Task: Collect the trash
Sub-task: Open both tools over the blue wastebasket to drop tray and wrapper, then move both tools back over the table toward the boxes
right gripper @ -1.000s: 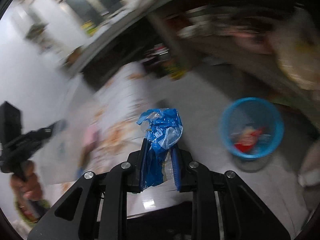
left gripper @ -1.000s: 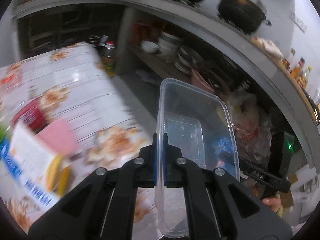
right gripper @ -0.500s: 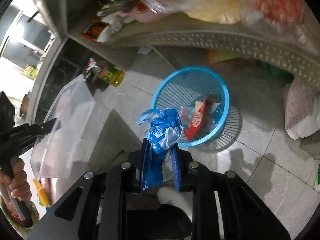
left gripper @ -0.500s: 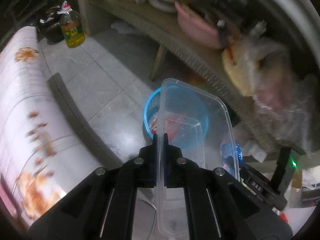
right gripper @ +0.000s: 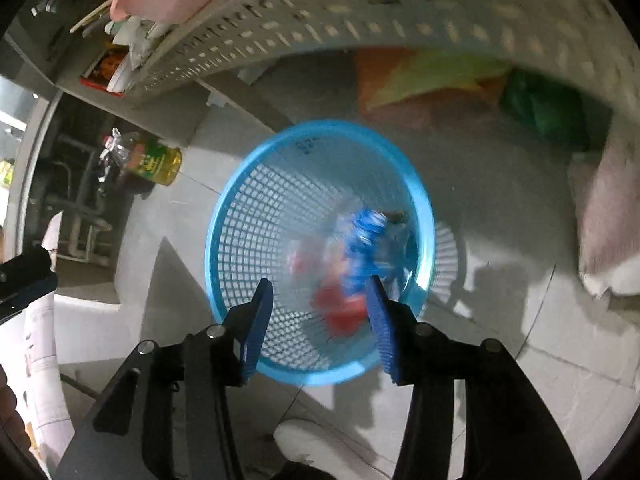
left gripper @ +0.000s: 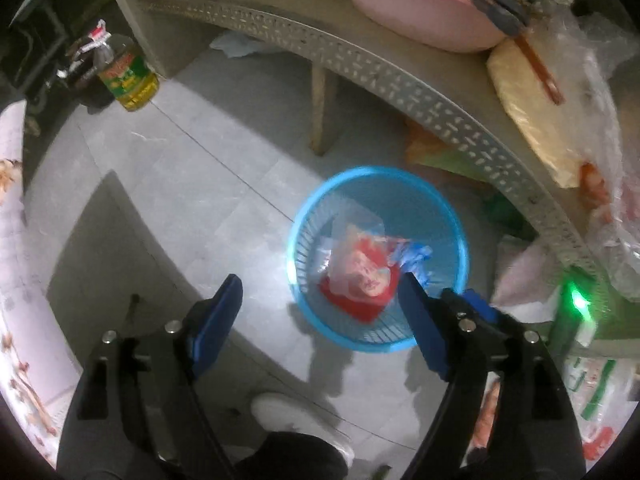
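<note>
Both claws hang over the blue basket on the floor, pointing down at it. The left claw is opening wide and has nothing between its blue fingers. The right claw is opening too, and nothing is between its fingers either.

Just past them, inside the basket, there is trash. I see a clear plastic box tipped over a red packet, with a crumpled blue wrapper beside it. The wrapper looks blurry, so I think it may be dropping in right now.

So this load of trash looks done. Farther away, a yellow oil bottle stands on the tiles to the left, and a pink tub sits on the grey shelf behind the basket. I cannot tell if more trash is left elsewhere.
</note>
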Demonstrator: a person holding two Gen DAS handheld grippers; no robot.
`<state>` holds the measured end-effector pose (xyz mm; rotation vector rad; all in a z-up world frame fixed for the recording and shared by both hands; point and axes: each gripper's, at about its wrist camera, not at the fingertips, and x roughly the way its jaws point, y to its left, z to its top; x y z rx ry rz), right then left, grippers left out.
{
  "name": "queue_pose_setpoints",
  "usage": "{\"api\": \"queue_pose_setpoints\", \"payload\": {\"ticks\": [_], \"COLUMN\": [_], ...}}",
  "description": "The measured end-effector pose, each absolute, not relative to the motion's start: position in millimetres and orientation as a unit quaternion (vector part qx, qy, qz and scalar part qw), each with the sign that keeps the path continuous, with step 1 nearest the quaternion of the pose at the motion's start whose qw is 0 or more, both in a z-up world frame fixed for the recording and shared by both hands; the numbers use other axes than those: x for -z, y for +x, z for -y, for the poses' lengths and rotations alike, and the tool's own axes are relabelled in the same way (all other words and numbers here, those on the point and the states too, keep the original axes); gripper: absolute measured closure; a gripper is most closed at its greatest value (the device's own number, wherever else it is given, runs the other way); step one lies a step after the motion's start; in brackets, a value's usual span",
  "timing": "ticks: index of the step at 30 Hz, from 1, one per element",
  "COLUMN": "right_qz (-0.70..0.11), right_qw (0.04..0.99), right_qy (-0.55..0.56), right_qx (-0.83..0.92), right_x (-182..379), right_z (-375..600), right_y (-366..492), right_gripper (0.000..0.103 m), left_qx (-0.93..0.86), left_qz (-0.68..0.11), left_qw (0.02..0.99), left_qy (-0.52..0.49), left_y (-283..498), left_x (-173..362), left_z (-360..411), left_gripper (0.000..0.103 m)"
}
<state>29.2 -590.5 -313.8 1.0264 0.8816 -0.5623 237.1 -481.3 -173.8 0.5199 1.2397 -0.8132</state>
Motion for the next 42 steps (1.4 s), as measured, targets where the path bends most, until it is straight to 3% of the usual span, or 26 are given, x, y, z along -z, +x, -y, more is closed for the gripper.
{"api": "queue_pose_setpoints", "payload": {"ticks": [5, 13, 22, 30, 42], "right_qz": [-0.405, -0.393, -0.37, -0.37, -0.38], "right_qw": [0.75, 0.776, 0.831, 0.867, 0.895], "right_qy": [0.451, 0.415, 0.362, 0.316, 0.215], "right_qx": [0.265, 0.269, 0.204, 0.105, -0.089], "right_x": [312, 258, 171, 99, 23], "right_z": [574, 547, 499, 446, 293], "right_y": [15, -13, -15, 12, 100], "right_gripper": [0.056, 0.055, 0.041, 0.041, 0.03], "left_qx": [0.39, 0.448, 0.466, 0.402, 0.248], "left_qz": [-0.524, -0.483, -0.421, -0.394, -0.39], "left_qw": [0.715, 0.725, 0.766, 0.824, 0.886], "left_qy": [0.25, 0.201, 0.141, 0.069, -0.035], "left_y": [224, 195, 145, 118, 123], "left_x": [152, 70, 4, 3, 23], "left_z": [471, 407, 269, 134, -46], "left_gripper": [0.027, 0.027, 0.024, 0.024, 0.024]}}
